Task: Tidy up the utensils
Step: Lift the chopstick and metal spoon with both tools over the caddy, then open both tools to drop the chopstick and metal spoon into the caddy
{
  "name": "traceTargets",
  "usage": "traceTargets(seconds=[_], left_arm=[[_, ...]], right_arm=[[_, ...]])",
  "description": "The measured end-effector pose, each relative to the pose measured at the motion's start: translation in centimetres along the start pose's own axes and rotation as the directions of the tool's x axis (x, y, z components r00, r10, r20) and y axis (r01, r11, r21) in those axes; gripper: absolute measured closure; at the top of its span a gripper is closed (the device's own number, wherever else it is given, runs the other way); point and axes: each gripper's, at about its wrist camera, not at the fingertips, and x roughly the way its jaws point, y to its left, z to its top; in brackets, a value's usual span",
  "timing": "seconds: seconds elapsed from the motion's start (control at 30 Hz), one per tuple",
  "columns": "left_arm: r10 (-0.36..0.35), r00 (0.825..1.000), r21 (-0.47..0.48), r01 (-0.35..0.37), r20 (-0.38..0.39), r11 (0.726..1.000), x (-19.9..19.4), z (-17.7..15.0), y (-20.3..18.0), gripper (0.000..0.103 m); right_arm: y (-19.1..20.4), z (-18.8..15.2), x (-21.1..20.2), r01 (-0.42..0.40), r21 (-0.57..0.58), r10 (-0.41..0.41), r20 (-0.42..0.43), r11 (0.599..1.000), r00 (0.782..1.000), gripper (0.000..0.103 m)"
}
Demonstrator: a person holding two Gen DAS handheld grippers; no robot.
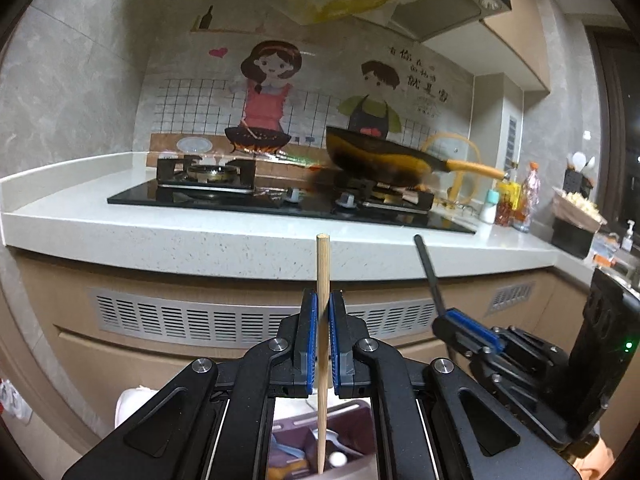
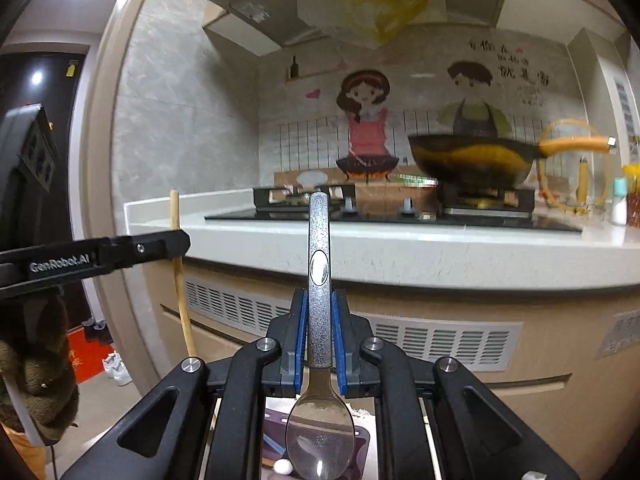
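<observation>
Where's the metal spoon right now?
The metal spoon is clamped upright in the right gripper, handle up and bowl down, in front of the white countertop, above the purple utensil tray.

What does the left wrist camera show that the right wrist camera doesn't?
Only the left wrist view: the left claw shut on a wooden chopstick, and bottles at the counter's far end. Only the right wrist view: the right claw shut on a metal spoon, its bowl hanging below, and shoes on the floor. Both: the stove, the wok, and the purple utensil tray underneath.
</observation>
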Motion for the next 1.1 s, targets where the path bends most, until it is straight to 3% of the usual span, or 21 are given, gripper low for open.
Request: traceTargets(seconds=[0.23, 0.53, 0.7, 0.87, 1.1], left_arm=[[0.023, 0.999, 0.021, -0.023, -0.032, 1.0, 4.3, -3.2, 1.3, 0.097], [0.004, 0.994, -0.055, -0.01, -0.109, 0.998, 9.0, -7.7, 5.0, 0.097], [-0.004, 0.989, -0.065, -0.006, -0.151, 0.998, 10.2, -10.1, 5.4, 0.097], [-0.006, 0.984, -0.073, -0.007, -0.176, 0.997, 9.8, -11.8, 5.2, 0.097], [0.015, 0.981, -0.062, -0.028, -0.195, 0.998, 8.6, -12.7, 4.5, 0.095]], right_arm=[[-2.4, -4.9, 7.3, -0.051, 0.07, 0.06, -0.126, 0.996, 0.99, 0.091], [-2.5, -9.9, 12.7, -0.026, 0.054, 0.037, -0.214, 0.998, 0.976, 0.091], [-1.1, -12.2, 13.3, 0.037, -0.073, -0.052, -0.21, 0.997, 0.976, 0.091], [0.2, -13.1, 11.9, 0.051, -0.165, -0.084, -0.197, 0.985, 0.977, 0.091], [0.4, -15.3, 9.9, 0.032, -0.175, -0.075, -0.248, 0.984, 0.966, 0.091]])
